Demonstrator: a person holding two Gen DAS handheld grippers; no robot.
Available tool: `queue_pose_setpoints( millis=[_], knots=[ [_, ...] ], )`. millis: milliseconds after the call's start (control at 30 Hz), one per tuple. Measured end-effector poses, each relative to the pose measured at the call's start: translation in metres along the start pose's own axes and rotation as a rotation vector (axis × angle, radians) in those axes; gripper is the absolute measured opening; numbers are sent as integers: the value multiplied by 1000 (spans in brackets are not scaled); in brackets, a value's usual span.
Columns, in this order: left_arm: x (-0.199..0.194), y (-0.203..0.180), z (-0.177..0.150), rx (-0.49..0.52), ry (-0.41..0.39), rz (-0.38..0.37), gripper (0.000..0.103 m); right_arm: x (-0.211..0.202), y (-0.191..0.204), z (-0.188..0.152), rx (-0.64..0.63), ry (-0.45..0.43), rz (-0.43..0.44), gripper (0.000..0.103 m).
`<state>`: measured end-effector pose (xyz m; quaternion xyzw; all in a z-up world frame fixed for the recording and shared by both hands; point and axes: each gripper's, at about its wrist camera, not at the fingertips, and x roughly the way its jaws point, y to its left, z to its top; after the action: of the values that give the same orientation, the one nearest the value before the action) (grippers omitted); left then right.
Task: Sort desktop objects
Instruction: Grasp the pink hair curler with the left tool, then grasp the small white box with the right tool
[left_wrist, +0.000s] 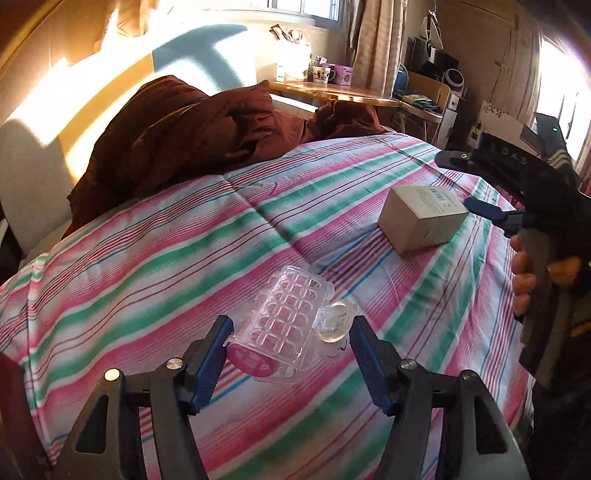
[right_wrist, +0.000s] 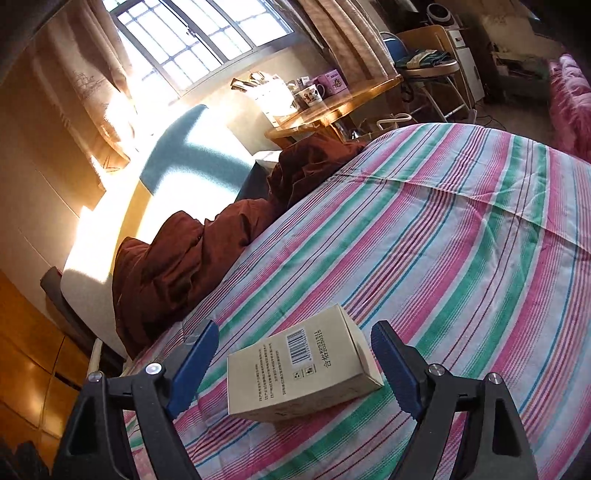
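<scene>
So far, both tools are only lined up; nothing is gripped.
Left jaws: the left gripper (left_wrist: 290, 354) stands wide, its blue pads (left_wrist: 210, 363) on either side of a clear plastic clip case (left_wrist: 286, 334) and, as far as I can tell, not pressing it.
Clip case: lies on the striped bedspread (left_wrist: 155, 258), pink cap end toward the camera, a rounded clear tab on its right side.
Right jaws: the right gripper (right_wrist: 295, 365) is also wide, framing a small beige carton (right_wrist: 301, 373) with open space on both sides; in the left wrist view the same tool (left_wrist: 532, 192) hovers just beside the carton (left_wrist: 421, 219), a hand (left_wrist: 528, 277) on its handle.
Carton: rests flat on the bed, barcode face up, well apart from the clip case.
Further out: a brown quilt (left_wrist: 177, 136) is heaped at the head of the bed; a wooden counter (right_wrist: 332, 107) with mugs stands by the window.
Done: no sorted group or bin shows, so I judge nothing placed yet.
Left: closing on each item, lifting, and carrying both to a destination that is not in view.
</scene>
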<state>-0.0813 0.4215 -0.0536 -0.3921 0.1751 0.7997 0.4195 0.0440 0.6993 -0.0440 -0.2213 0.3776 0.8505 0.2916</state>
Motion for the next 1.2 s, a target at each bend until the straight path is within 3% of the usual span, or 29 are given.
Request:
queue_pose_setpoints(
  millis=[133,400,533,567,733,933,1067,1200],
  knots=[
    [-25,10,-32,-47,5,24,67,7,1,-11,33,81,77,85],
    [-51,24,-82,-104,9,63,67,-8,28,-69,68,266,398,85],
    [-60,23,-103,-91,5,85,67,-24,48,-103,-51,330,438,85],
    [-62,22,-107,-85,6,91,67,-32,53,-110,-107,327,429,85],
    [-65,21,-119,-79,-3,105,67,-69,64,-115,-406,183,220,85],
    [-60,22,-122,-87,-3,106,67,-49,77,-96,-607,106,-2,85],
    [-56,23,-121,-88,1,101,67,-21,81,-82,-648,124,-67,85],
    [-54,22,-121,-81,2,97,70,5,87,-77,-670,162,-74,85]
  ],
)
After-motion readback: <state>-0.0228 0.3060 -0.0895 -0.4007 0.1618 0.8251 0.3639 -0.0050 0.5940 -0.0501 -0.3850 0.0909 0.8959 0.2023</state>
